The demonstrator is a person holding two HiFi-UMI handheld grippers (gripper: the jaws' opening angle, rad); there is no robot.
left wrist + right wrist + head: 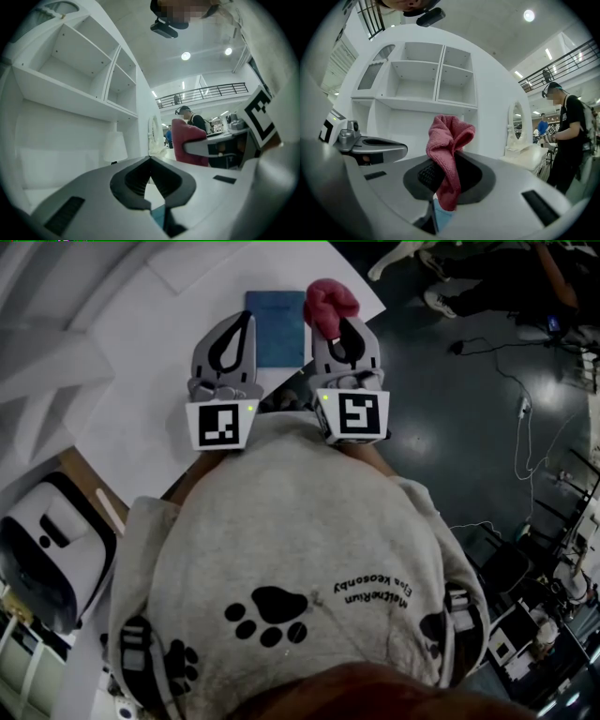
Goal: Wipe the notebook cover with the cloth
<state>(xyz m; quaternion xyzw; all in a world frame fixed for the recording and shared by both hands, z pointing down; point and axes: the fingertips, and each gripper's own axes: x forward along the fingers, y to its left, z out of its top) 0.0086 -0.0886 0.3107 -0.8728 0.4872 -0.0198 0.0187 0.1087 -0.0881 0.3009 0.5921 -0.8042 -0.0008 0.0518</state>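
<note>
— Fingers (126,180) on the left gripper (246,317), how were they?
— Closed tip to tip, empty, over the white bench (150,343).
— And the right gripper (347,329)?
— Its fingers pinched the bunched pink terry cloth (449,140), which stuck up past the tips.
— Where was the flat blue rectangular notebook (277,326)?
— On the bench, between the two grippers; the cloth showed beside its right edge.

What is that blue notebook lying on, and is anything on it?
The notebook lies flat on the white table. Its visible cover is bare. The left gripper overlaps one edge. Whatever is beneath the notebook is hidden.
</note>
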